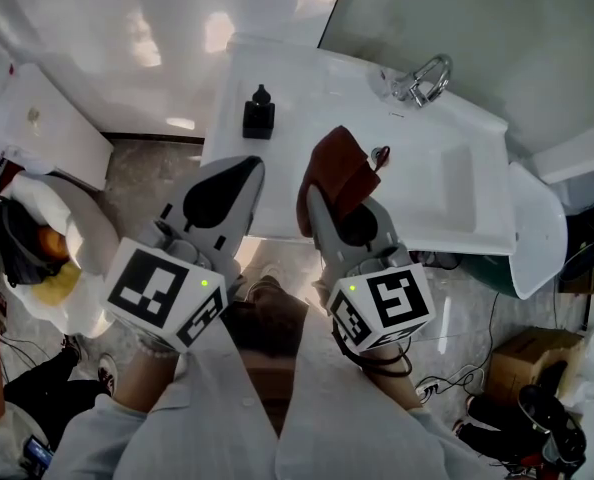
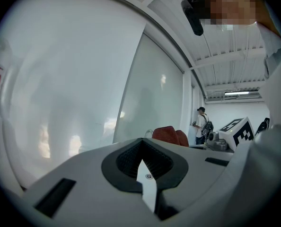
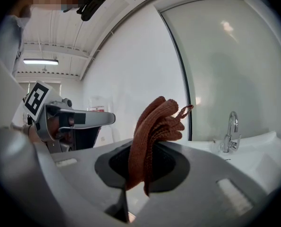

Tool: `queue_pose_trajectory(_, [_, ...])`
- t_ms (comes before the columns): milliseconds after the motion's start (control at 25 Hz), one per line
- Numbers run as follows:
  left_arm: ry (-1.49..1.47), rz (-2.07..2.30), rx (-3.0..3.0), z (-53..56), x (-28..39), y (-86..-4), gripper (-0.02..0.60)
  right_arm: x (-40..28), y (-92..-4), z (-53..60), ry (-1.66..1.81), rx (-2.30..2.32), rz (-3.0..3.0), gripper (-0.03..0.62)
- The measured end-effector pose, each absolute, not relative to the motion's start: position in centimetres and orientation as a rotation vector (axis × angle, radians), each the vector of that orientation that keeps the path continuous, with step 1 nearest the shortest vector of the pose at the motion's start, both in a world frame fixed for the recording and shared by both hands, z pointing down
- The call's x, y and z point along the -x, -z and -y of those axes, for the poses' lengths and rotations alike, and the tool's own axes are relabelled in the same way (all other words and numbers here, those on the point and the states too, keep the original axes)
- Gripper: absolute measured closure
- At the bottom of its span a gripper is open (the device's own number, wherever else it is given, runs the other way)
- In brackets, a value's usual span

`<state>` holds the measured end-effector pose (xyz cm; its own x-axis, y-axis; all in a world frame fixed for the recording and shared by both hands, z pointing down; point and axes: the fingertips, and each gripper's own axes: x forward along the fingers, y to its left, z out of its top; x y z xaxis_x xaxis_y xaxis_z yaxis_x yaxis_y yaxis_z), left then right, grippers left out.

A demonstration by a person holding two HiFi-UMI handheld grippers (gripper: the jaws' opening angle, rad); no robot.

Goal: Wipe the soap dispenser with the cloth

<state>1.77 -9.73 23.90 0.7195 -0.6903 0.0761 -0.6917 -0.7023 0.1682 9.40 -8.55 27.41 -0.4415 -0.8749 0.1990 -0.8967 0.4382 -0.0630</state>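
Note:
The black soap dispenser [image 1: 258, 113] stands upright on the white sink counter [image 1: 307, 88], near its left end. My left gripper [image 1: 249, 166] hovers just in front of the dispenser, its jaws shut with nothing between them; its own view [image 2: 141, 144] points up at the wall. My right gripper [image 1: 323, 194] is shut on a folded rust-brown cloth [image 1: 337, 168], which sticks up above the jaws [image 3: 154, 122] over the counter's front edge. The cloth [image 2: 171, 135] also shows in the left gripper view. Neither gripper view shows the dispenser.
A chrome faucet [image 1: 424, 80] [image 3: 230, 131] stands behind the rectangular basin [image 1: 457, 183] on the right. A frosted glass panel [image 1: 477, 18] rises behind it. On the floor are a cardboard box [image 1: 522, 353] and cables. A person [image 2: 203, 124] stands far off.

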Motion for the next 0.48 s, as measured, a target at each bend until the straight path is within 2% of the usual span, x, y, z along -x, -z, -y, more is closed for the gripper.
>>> queue_pose_trajectory(480, [-0.014, 1.106, -2.737, 10.62, -1.84, -24.32, 0.578, -9.84, -27.88, 9.45, -0.237, -1.581, 2.524, 0.539])
